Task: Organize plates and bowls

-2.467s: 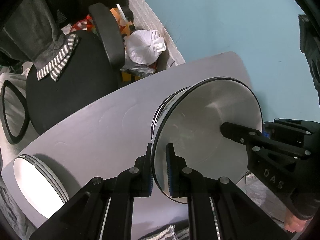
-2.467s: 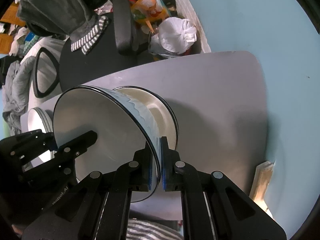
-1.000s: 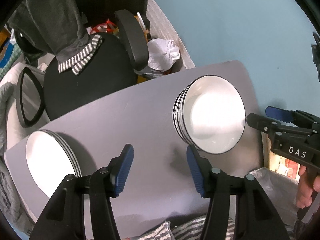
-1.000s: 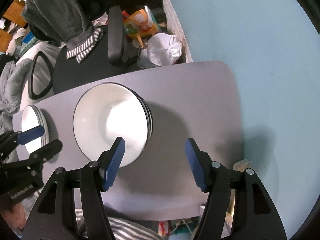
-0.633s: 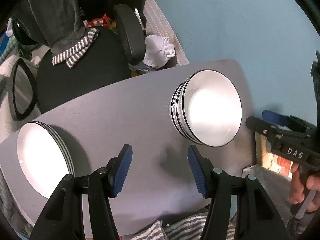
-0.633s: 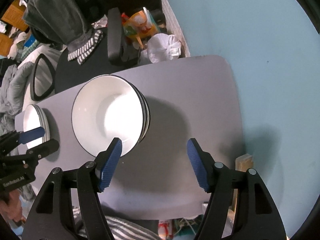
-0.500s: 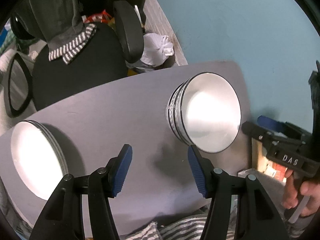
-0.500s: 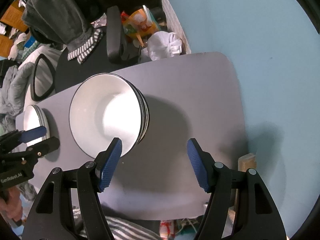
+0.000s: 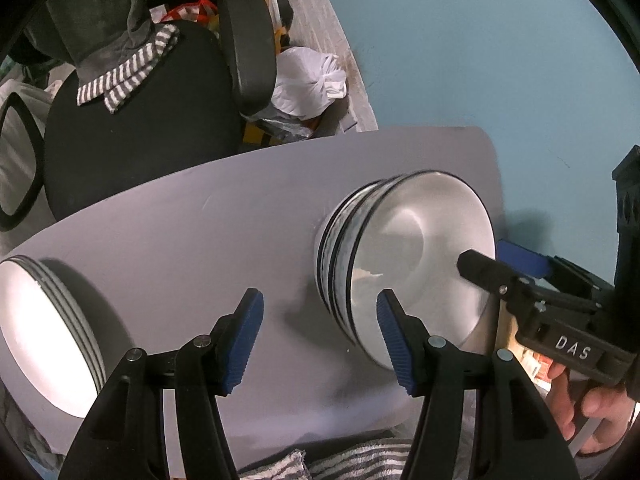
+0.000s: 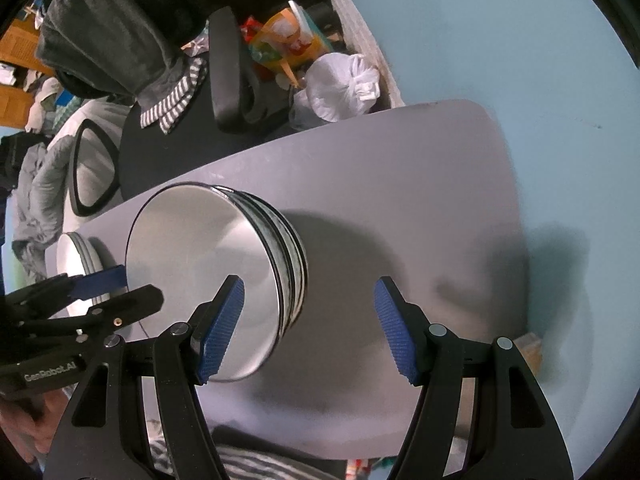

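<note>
From the left wrist view, the left gripper point(image 9: 318, 336) points steeply down at the grey desk point(image 9: 224, 232) with its blue-padded fingers point(image 9: 244, 340) spread wide and nothing between them; only bare desk shows in the gap. The stack of bowls point(image 9: 404, 264), white with dark rims, stands on the right part of the desk, and the right-hand finger overlaps its near rim in the picture, though whether it touches cannot be told. The stack of plates point(image 9: 44, 336) sits at the left edge of the desk, well apart from the bowls. At the right, the right gripper point(image 9: 504, 268) reaches in over the bowls, held by a hand point(image 9: 580, 408) low in the corner. Beyond the desk stand a black office chair point(image 9: 132, 120) with a striped cloth point(image 9: 124, 72) on it and a white knotted bag point(image 9: 308, 84) on the floor by the blue wall. From the right wrist view, the right gripper point(image 10: 308, 328) also has its fingers point(image 10: 394, 328) wide apart and empty, its left finger in front of the stack of bowls point(image 10: 208, 276), which sits left of centre on the desk point(image 10: 400, 184). The stack of plates point(image 10: 76, 264) lies farther left, partly behind the left gripper point(image 10: 128, 288), whose fingers stand apart near the bowls' rim
</note>
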### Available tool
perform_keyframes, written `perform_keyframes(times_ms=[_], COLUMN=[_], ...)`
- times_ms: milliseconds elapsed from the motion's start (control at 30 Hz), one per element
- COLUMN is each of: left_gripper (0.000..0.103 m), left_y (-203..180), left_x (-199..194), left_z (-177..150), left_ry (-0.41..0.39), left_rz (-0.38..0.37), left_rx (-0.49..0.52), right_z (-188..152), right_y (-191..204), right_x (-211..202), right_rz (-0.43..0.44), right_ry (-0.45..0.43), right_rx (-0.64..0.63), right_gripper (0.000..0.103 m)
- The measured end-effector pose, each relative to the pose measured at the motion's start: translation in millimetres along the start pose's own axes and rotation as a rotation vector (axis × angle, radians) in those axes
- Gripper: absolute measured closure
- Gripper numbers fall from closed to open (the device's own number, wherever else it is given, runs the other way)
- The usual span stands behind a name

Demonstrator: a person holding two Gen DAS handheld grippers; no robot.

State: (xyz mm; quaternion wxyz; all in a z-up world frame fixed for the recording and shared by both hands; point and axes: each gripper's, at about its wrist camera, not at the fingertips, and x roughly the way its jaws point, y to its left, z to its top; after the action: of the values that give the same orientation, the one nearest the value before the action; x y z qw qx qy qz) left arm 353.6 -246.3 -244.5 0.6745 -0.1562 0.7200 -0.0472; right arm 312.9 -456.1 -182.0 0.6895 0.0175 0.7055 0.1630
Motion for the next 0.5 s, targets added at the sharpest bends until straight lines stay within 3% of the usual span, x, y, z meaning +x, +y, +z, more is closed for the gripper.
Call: perform_keyframes(times_ms=[267, 500], left_gripper=[0.043, 0.043], left_y=[-3, 5], left_x=[19, 30], left_z=[11, 15], left_ry=[0.04, 0.084], left_rz=[0.001, -0.067], left_rx=[-0.019, -0.079], right_z=[11, 12], right_y=[-1, -2], right_x=[15, 29], right_rz=[0.023, 0.048], right_ry=[0.051, 0.102], right_rx=[-0.02, -0.018], right_gripper=[0.036, 0.036])
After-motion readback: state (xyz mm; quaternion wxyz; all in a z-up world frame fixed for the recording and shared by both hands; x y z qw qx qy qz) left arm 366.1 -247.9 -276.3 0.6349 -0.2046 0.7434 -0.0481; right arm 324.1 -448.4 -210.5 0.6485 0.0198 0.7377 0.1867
